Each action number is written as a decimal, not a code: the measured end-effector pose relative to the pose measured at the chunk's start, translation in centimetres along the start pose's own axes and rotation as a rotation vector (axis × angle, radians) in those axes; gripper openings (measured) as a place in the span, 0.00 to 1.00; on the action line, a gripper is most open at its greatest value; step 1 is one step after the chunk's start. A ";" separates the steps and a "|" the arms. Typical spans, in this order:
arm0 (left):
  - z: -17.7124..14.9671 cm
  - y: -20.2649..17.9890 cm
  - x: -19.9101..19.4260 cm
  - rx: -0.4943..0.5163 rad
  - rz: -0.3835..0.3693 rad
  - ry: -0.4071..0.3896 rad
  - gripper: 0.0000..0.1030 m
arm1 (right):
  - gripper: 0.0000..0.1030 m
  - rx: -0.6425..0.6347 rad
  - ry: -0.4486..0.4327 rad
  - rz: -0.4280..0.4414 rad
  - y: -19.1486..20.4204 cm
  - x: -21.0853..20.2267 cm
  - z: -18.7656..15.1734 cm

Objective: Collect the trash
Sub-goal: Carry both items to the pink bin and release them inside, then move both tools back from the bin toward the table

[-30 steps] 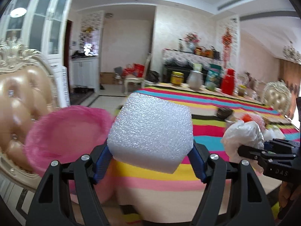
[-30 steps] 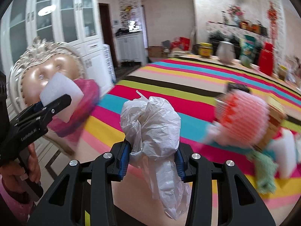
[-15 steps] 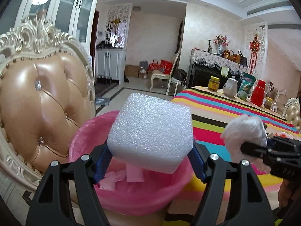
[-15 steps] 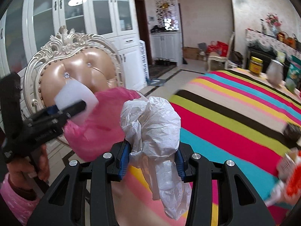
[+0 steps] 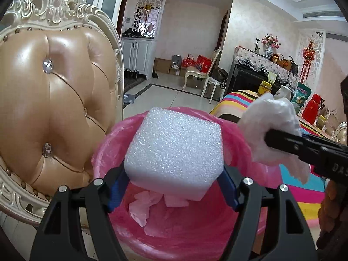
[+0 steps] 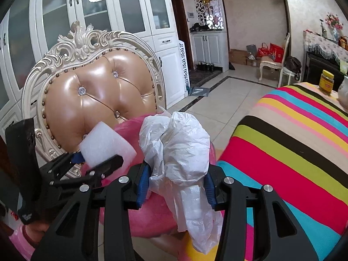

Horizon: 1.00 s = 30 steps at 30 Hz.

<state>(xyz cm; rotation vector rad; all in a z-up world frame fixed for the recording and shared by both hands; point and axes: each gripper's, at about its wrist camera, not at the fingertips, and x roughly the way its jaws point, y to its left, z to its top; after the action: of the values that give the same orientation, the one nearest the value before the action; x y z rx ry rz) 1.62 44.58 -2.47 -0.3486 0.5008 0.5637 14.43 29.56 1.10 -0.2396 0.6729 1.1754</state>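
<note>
Our left gripper [image 5: 174, 182], clamping the white foam block [image 5: 175, 154], now hovers over the pink-lined bin [image 5: 195, 235]; our right gripper [image 6: 176, 184] has just been opening, the crumpled white plastic bag [image 6: 176, 150] between its jaws, ready to drop.

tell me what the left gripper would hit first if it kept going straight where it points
Probably the pink-lined trash bin: the left gripper, clamped on a white foam block, points down into its mouth.

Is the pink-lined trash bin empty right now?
No, the pink-lined trash bin already holds crumpled scraps at the bottom, visible under the foam block held above it in the left gripper.
</note>
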 end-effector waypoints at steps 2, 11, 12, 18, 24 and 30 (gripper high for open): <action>-0.1 0.1 0.2 0.005 0.001 0.003 0.70 | 0.50 0.012 0.003 0.017 -0.1 0.8 0.2; -1.2 -0.1 -3.4 0.016 0.091 -0.054 0.91 | 0.75 0.033 -0.051 0.030 -1.3 -1.7 0.1; -1.3 -0.5 -4.0 0.021 0.100 -0.066 0.95 | 0.75 0.030 -0.065 0.017 -1.6 -3.0 -0.3; -3.2 -4.2 -7.0 0.062 0.074 -0.087 0.95 | 0.76 0.034 -0.086 -0.056 -4.5 -9.9 -4.5; -5.2 -10.5 -8.1 0.107 -0.071 -0.066 0.95 | 0.76 0.093 -0.085 -0.157 -8.7 -16.3 -9.8; -6.9 -18.5 -7.7 0.178 -0.240 -0.006 0.95 | 0.76 0.173 -0.118 -0.294 -12.5 -22.8 -14.5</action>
<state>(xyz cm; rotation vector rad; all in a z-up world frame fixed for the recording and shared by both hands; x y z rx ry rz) 4.36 23.62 -0.79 -0.2332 0.4917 0.2850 15.55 -0.19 1.32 -0.1167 0.6083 0.8385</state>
